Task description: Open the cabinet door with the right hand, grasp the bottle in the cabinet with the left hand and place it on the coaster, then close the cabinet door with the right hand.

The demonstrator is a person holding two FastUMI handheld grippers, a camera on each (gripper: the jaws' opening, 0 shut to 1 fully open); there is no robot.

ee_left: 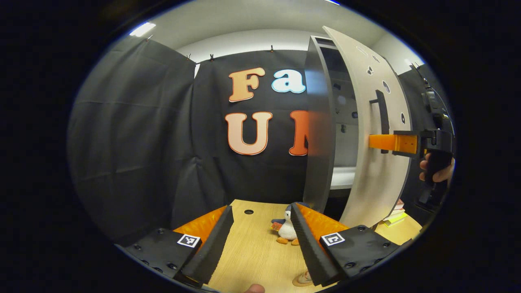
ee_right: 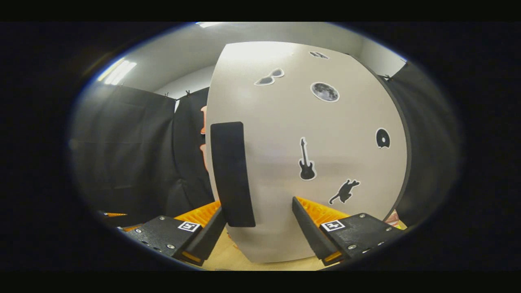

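Left gripper view: we see the left gripper [ee_left: 260, 228] spread, holding nothing, over the wooden table [ee_left: 252, 252]. A penguin plush [ee_left: 286, 228] stands near the table's far edge. The cabinet door [ee_left: 372, 134] stands ajar; the right gripper [ee_left: 401, 143] is at its handle [ee_left: 381, 118].

Right gripper view: we see the right gripper [ee_right: 258, 221] spread, the handle [ee_right: 232, 175] between its fingers but not pinched. Door stickers bear no readable writing.

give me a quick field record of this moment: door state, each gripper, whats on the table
cabinet door: partly open, stickers on its front
door handle: dark vertical bar, between the right gripper's open fingers, no clear clamp
right gripper: at the handle
left gripper: open, holding nothing, above the table
table: light wood
plush penguin: standing on the table near the cabinet
bottle: cannot tell, interior mostly hidden
books: stacked at the door's foot
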